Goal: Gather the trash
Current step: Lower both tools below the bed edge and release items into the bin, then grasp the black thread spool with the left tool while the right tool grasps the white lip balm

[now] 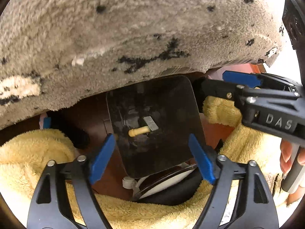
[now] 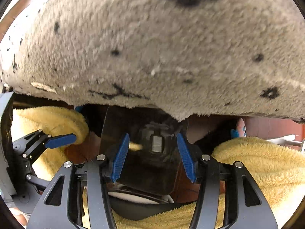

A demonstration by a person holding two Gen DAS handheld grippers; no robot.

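1. Grey-beige shag rug, flecked with black marks, filling everything above and ahead of both tools, its frayed edge hanging over what lies below.
2. Reddish-brown floor showing under that edge, between the folds of cloth.
3. Yellow fleece blanket bunched to either side of and beneath the left gripper; same fleece wrapping round the right gripper as well.
4. Dark, glossy dustpan lying straight ahead of the left gripper, reaching between its blue fingertips without touching them.
5. Trash in the pan: a small yellow peg touching a grey rectangular scrap, just beyond the left fingertips.
6. Left gripper spread wide, grasping nothing.
7. Right gripper likewise spread wide, nothing between its fingers, the pan directly ahead and the trash blurred there.
8. White-and-black curved object near the pan's closest edge, partly hidden; cannot tell what.
9. Small pink and blue soft toy off to the right of the right gripper, beneath the rug edge.
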